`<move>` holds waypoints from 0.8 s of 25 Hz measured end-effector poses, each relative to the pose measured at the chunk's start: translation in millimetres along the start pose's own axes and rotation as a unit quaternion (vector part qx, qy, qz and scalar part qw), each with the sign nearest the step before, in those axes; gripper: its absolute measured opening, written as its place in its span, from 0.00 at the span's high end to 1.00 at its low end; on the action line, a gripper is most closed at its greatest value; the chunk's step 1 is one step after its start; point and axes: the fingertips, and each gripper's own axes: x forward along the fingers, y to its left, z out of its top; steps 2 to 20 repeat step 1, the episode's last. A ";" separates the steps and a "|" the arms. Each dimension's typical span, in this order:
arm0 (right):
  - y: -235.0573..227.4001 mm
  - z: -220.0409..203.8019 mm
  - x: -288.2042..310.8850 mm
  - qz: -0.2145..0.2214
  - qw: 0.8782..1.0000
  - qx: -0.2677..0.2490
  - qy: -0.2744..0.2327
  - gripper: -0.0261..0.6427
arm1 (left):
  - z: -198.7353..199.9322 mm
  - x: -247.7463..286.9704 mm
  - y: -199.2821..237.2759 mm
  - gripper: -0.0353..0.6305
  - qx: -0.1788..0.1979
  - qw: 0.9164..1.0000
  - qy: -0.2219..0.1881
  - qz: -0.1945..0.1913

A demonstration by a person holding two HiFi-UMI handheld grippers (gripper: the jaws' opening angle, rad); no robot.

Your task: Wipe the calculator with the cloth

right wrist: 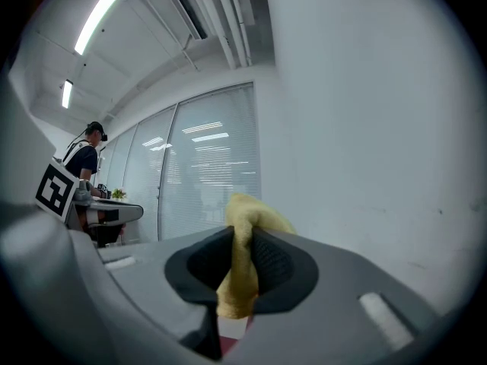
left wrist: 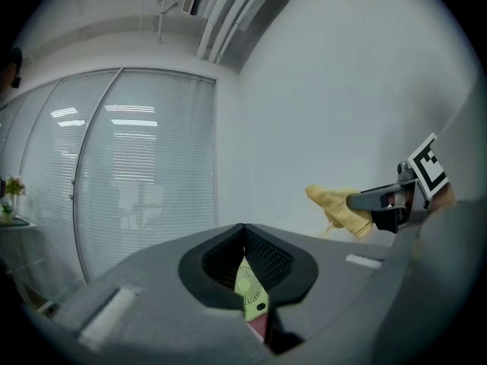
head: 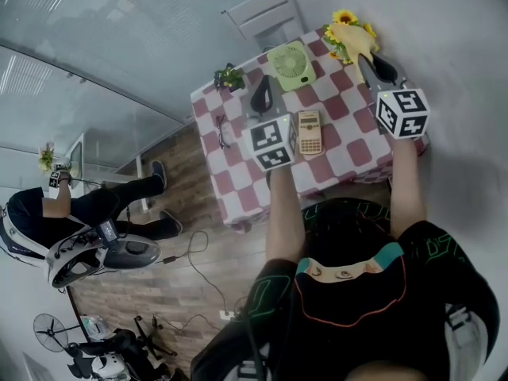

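Holding cloth (head: 354,43) pinched in right gripper (right wrist: 242,236) over far right of surface (head: 350,154). Left gripper (left wrist: 243,230) pressed together, empty. Calculator (head: 309,132) lies mid-surface, between grippers, apart from cloth. Wiping apparently not begun; next move calls for lowering cloth nearward-left onto calculator.

This is looking like an office room serving as a recording space. Glass partition walls (left wrist: 144,173) with slatted blinds are running along one side, and strip lights (right wrist: 97,17) are glowing on a plain white ceiling. Wood-look flooring (head: 198,205) is carrying loose cables (head: 198,270) and a pedestal fan (head: 49,329). A small desk (head: 238,195) in a red-and-white checked cover is standing by a white chair (head: 266,10), and another person (head: 79,209) is occupying the far side among equipment.
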 end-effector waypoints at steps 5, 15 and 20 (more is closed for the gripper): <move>-0.9 0.7 0.0 -0.001 1.000 -0.001 -0.002 0.86 | -0.8 0.7 -0.6 0.93 0.001 1.000 0.000 -0.001; -0.9 0.7 0.0 -0.001 1.000 -0.001 -0.002 0.86 | -0.8 0.7 -0.6 0.93 0.001 1.000 0.000 -0.001; -0.9 0.7 0.0 -0.001 1.000 -0.001 -0.002 0.86 | -0.8 0.7 -0.6 0.93 0.001 1.000 0.000 -0.001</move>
